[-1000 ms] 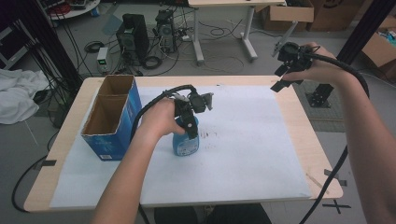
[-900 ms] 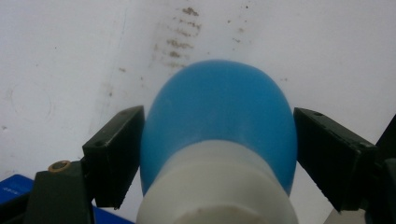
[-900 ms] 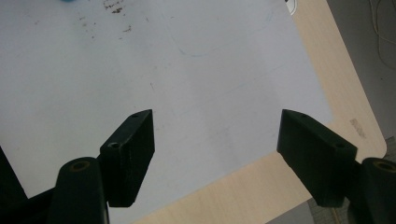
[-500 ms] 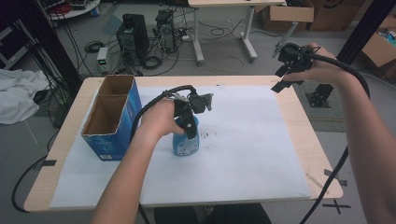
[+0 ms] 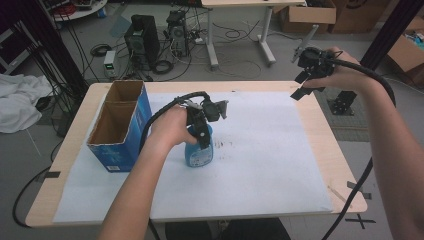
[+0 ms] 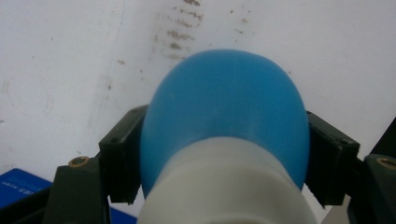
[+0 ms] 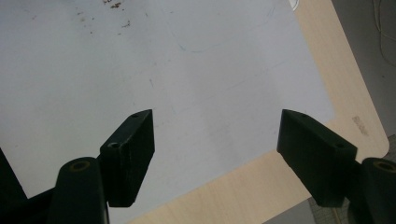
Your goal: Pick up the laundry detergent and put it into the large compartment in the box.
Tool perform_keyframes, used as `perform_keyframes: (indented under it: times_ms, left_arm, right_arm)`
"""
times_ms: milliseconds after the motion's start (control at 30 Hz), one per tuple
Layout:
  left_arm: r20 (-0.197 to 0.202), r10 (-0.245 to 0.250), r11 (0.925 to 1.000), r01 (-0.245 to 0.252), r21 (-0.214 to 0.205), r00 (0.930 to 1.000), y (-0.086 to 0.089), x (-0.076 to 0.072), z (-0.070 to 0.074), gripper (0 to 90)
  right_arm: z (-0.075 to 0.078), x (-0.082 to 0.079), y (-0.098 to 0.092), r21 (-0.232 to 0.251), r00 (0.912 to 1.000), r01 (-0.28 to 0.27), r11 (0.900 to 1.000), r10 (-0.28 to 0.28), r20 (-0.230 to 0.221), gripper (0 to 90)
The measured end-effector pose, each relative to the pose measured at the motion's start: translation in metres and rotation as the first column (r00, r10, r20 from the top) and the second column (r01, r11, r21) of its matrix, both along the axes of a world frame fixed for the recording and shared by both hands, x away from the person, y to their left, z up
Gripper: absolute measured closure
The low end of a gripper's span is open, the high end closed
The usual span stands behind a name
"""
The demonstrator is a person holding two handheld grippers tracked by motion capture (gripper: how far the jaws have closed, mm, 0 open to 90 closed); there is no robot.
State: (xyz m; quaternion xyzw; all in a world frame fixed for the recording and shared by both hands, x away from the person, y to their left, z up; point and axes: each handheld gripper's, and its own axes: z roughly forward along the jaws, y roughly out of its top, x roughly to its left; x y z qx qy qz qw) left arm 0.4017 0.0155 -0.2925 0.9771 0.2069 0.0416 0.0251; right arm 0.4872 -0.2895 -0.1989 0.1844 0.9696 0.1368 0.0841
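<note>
White paper covers your worktop (image 5: pixel 280 165); the blue bottle (image 5: pixel 199 152) stands mid-sheet, your left gripper (image 5: pixel 202 142) just closing, clamped on its smooth, likely slippery shoulder. Right gripper (image 5: pixel 302 85) hovers, jaws apart.

Each hand holds a black tool with two chunky jaws, the left gripper (image 5: pixel 206 134) and the right gripper (image 5: pixel 305 80). A small brass ring sits near the base of each jaw. A thick black cable (image 5: pixel 376 89) trails from each tool. The person's arms are bare, with no sleeves.
</note>
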Motion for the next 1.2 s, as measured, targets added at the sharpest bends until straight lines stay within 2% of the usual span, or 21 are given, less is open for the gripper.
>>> perform_keyframes:
  times_ms: [567,900,1200]
  left_arm:
    - [0.004,0.008,0.9999,-0.008,0.015,1.0000,-0.0011,0.0006,0.0001,32.5]
    - [0.007,0.007,0.9999,-0.008,0.007,0.9999,0.0004,0.0013,0.0008,35.7]
    - [-0.007,0.006,0.9999,-0.006,-0.014,1.0000,0.0025,0.0022,0.0021,37.1]
  right_arm:
    - [-0.0015,-0.0014,-0.0004,0.002,1.0000,-0.002,1.0000,0.002,-0.003,27.6]
    - [-0.0022,-0.0012,-0.0004,0.000,1.0000,-0.003,1.0000,0.003,-0.005,27.7]
    - [-0.0032,-0.0014,-0.0010,-0.002,1.0000,-0.001,1.0000,0.001,-0.009,27.7]
